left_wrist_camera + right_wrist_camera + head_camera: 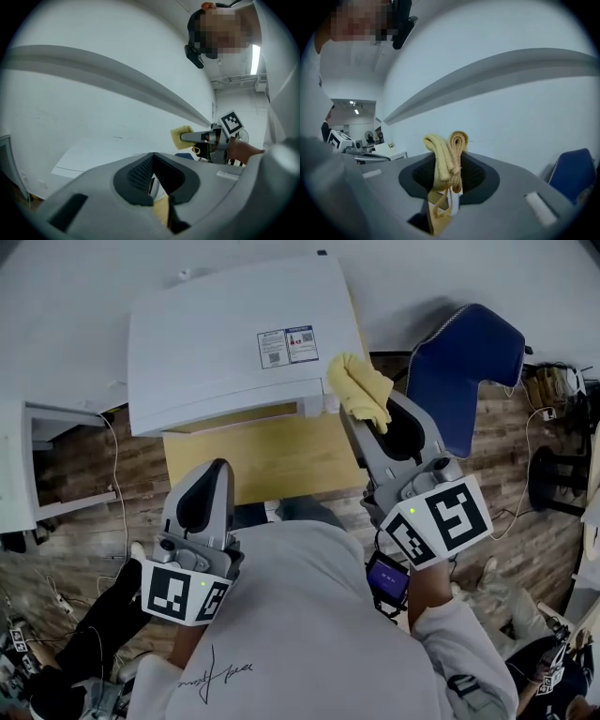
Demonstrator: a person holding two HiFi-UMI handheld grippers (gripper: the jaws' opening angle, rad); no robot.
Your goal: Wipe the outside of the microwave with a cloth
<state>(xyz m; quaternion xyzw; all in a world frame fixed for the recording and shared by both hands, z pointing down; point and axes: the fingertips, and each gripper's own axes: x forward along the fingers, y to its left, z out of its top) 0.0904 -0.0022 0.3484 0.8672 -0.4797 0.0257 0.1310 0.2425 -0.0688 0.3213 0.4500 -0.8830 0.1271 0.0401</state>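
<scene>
A white microwave [225,343] stands on a wooden table [262,460], seen from above with a sticker on its top. My right gripper [370,413] is shut on a folded yellow cloth [359,390], which is at the microwave's front right corner. In the right gripper view the cloth [447,150] bulges up out of the jaws of that gripper [449,187]. My left gripper [217,470] hangs over the table's front left edge, clear of the microwave, shut and holding nothing. The left gripper view shows its pads [136,176] close together, with the cloth [180,137] off to the right.
A blue chair [464,362] stands right of the microwave, close to my right gripper. A white cabinet [37,456] is at the left, and cables [117,502] run over the wood floor. A white wall lies behind the microwave.
</scene>
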